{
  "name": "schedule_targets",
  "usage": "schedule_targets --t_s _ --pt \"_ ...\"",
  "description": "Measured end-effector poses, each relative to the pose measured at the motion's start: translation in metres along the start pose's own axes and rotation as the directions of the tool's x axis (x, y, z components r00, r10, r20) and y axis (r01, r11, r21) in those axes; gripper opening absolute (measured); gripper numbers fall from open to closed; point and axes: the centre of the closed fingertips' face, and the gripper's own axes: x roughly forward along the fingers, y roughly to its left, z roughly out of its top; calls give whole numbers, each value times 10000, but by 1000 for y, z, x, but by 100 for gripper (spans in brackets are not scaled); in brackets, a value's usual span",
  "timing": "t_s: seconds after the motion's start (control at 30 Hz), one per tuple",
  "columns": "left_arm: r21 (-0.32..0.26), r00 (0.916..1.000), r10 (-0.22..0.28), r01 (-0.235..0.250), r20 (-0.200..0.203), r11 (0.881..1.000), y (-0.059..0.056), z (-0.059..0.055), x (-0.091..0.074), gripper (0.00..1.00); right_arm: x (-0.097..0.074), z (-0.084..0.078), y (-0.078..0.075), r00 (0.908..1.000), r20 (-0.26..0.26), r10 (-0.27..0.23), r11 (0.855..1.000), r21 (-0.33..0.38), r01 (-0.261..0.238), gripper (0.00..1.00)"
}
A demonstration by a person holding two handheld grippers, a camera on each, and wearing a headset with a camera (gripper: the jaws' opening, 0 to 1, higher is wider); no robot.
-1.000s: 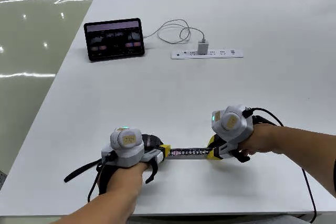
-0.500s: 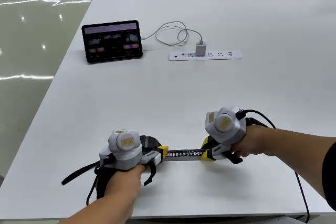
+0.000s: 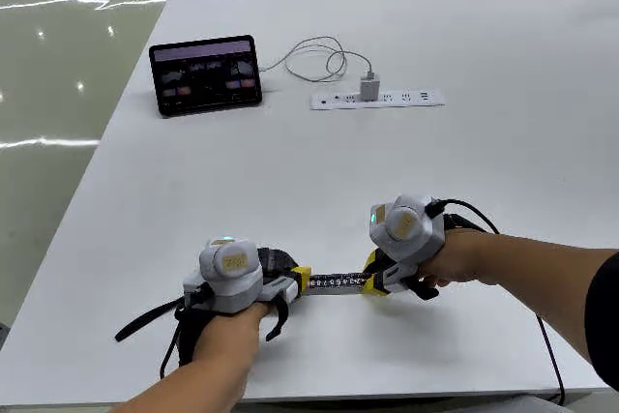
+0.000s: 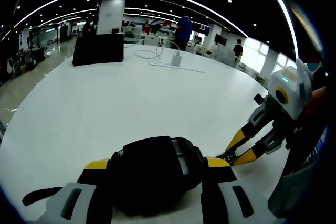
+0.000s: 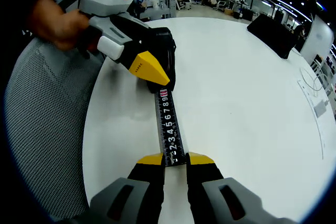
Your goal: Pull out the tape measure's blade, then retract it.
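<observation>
A black tape measure case (image 3: 275, 263) lies near the table's front edge, and my left gripper (image 3: 296, 280) is shut on it. In the left gripper view the case (image 4: 157, 177) sits between the two yellow-tipped jaws of the left gripper (image 4: 157, 163). A short length of black blade (image 3: 334, 281) with white numbers runs right from the case. My right gripper (image 3: 372, 283) is shut on the blade's end. The right gripper view shows the blade (image 5: 168, 124) running from my right gripper (image 5: 175, 158) up to the case (image 5: 160, 40) and the left gripper (image 5: 149, 69).
A dark tablet (image 3: 206, 74) stands at the back left. A white power strip (image 3: 377, 100) with a charger (image 3: 369, 87) and a coiled white cable (image 3: 314, 60) lies behind. The case's black strap (image 3: 145, 319) trails left, close to the table's front edge (image 3: 387, 396).
My right gripper has moved left toward the left gripper with the blade's end in it, so the exposed blade is shorter. The left gripper and the case have stayed put.
</observation>
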Motion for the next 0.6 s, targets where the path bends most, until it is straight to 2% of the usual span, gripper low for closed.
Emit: schedule_targets --t_s 0.13,0.43,0.6 --pt "-10 10000 -32 32 -47 10000 0 -1 0 64 1 1 -1 9999 138 26 9998 216 -29 11" --pt "-100 9999 -73 71 -113 9999 0 -2 0 63 3 4 -1 9999 132 89 9999 80 -90 11" --pt "-435 9995 -266 258 -175 9987 2 -2 -1 63 3 7 -1 9997 193 122 9991 401 -129 11"
